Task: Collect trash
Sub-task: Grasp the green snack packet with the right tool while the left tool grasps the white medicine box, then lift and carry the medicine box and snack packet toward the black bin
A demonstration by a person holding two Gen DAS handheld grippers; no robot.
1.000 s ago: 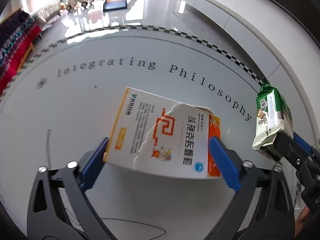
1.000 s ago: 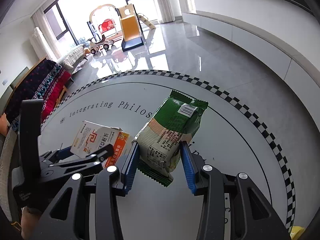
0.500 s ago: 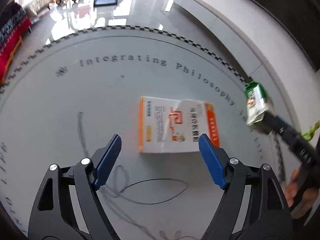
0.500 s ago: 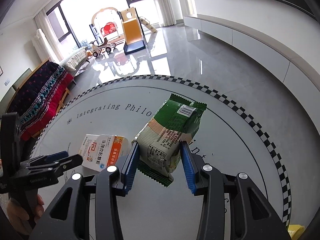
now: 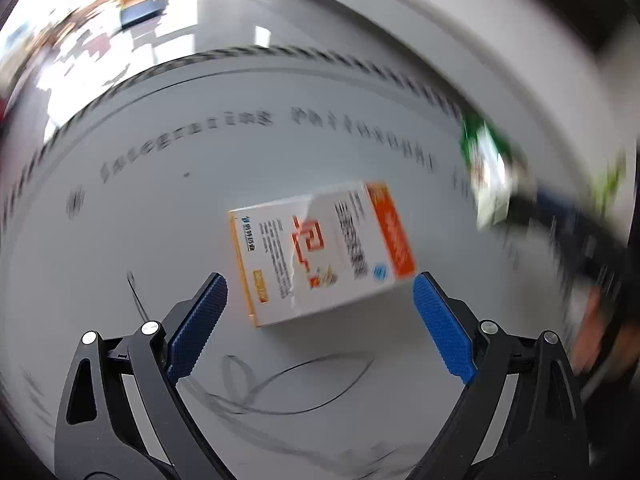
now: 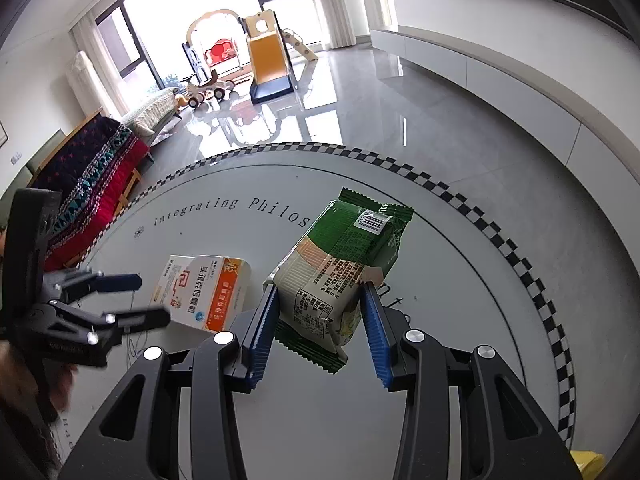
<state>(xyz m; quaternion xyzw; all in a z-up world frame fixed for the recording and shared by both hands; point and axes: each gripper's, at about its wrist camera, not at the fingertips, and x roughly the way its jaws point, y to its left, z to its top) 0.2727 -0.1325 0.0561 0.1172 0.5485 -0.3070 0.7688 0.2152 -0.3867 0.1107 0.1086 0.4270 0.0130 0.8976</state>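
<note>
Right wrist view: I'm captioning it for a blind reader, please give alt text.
The right claw grips a green-and-white snack packet above a round white table. To its left, a white-and-orange box lies flat by the open left claw.

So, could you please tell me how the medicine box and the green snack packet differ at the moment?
The medicine box lies flat on the round table, free of the open left tool; the green snack packet is clamped in the right tool above the table. The box is stiff white-and-orange card with a torn face; the packet is soft green-and-cream film with a barcode. Both carry printed text.
</note>
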